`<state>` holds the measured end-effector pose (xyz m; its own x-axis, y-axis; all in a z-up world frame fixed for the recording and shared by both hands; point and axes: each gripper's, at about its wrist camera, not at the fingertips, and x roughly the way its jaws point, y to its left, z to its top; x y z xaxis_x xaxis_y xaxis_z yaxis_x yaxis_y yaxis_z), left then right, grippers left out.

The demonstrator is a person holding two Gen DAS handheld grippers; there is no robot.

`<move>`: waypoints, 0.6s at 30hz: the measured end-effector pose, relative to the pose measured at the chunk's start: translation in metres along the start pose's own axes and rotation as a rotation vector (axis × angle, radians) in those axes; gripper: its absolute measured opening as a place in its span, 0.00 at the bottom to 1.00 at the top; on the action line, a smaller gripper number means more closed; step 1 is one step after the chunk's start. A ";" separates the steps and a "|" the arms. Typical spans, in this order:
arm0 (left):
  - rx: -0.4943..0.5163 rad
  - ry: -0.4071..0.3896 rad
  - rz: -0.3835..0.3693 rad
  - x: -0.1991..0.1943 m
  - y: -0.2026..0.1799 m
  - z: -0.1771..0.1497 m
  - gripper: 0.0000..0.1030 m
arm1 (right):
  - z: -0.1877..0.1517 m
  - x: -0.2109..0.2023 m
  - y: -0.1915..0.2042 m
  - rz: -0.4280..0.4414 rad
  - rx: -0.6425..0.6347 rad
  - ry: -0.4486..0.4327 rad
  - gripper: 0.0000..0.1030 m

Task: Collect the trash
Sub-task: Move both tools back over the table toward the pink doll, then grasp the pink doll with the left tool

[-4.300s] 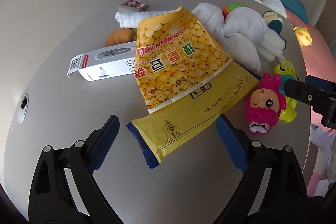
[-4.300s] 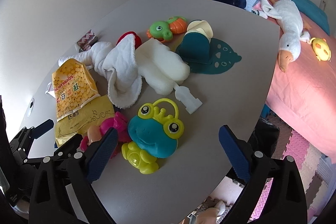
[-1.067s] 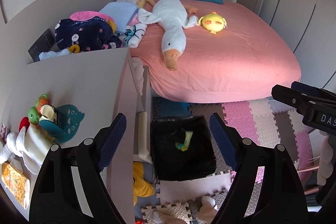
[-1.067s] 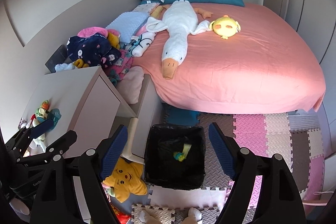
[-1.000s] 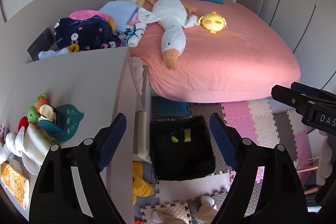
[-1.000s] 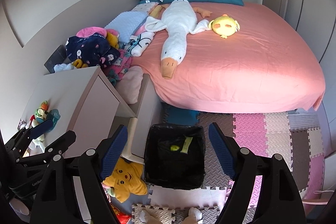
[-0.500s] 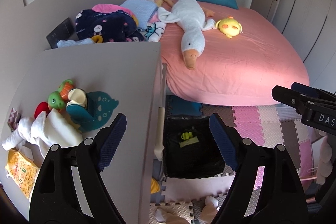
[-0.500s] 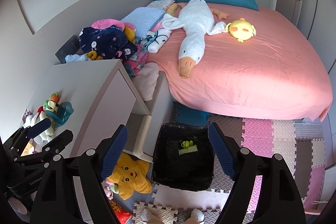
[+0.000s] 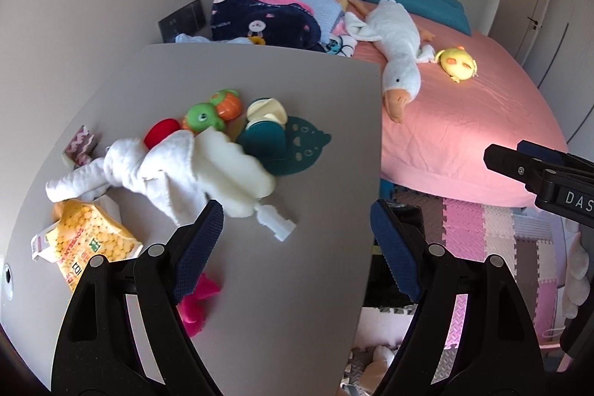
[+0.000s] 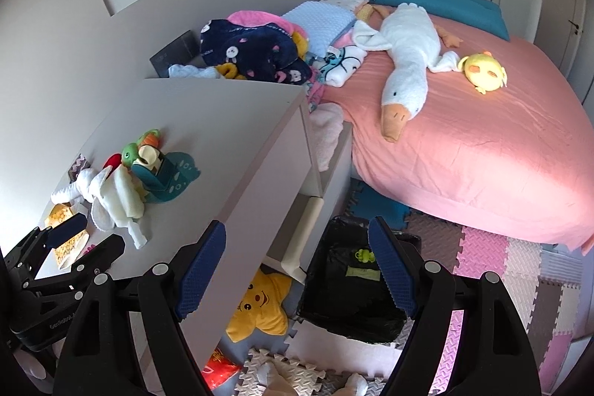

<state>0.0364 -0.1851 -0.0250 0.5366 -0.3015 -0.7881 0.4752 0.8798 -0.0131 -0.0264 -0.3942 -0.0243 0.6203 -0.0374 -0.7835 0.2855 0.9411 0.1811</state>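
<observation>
The next piece of trash, judging by what lies on the desk [image 9: 260,303], is the yellow soybean-milk packet [image 9: 87,249] at the near left corner. From the left hand-held gripper [image 9: 295,247] it lies down and to the left, just beyond the left finger's blue pad, so that gripper is much the nearer of the two. The packet's long axis runs slantwise, from the upper left toward the lower right, with its printed end toward the gripper. The left hand-held gripper is spread wide and empty, hovering over bare desk near the front edge.

The right hand-held gripper [image 10: 297,260] is also spread wide with nothing between its fingers. It hangs off the desk's end, above the floor, pointing down toward the black bin [image 10: 352,288], which stands on the foam mats beside the bed [image 10: 482,154]. A yellow wrapper and a small green bit lie inside the bin. In the right wrist view the packet [image 10: 61,229] is well apart from this gripper, at the far end of the desk.

The packet's lower edge is hidden behind the left gripper's arm, and a small white box [image 9: 39,244] peeks out beside it, mostly covered. A pink toy [image 9: 195,303] is half hidden under the left finger. The white cloth bundle [image 9: 156,173] overlaps the toys behind it, so anything beneath it cannot be made out.
</observation>
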 end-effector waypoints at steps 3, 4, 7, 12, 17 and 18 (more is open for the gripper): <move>-0.029 0.005 0.026 -0.003 0.019 -0.008 0.77 | 0.002 0.006 0.019 0.017 -0.034 0.002 0.77; -0.043 0.011 0.038 -0.003 0.025 -0.011 0.77 | 0.002 0.008 0.025 0.023 -0.044 0.002 0.77; -0.077 0.031 0.057 -0.002 0.043 -0.023 0.77 | 0.003 0.014 0.041 0.043 -0.070 0.009 0.77; -0.102 0.064 0.073 0.003 0.064 -0.039 0.77 | 0.005 0.024 0.064 0.072 -0.110 0.013 0.77; -0.111 0.097 0.083 0.010 0.074 -0.054 0.77 | 0.009 0.033 0.081 0.106 -0.147 0.011 0.77; -0.112 0.104 0.084 0.012 0.076 -0.056 0.77 | 0.009 0.035 0.084 0.110 -0.153 0.014 0.77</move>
<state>0.0397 -0.1017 -0.0694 0.4935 -0.1906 -0.8486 0.3479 0.9375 -0.0082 0.0260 -0.3193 -0.0313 0.6310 0.0720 -0.7725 0.1013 0.9795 0.1741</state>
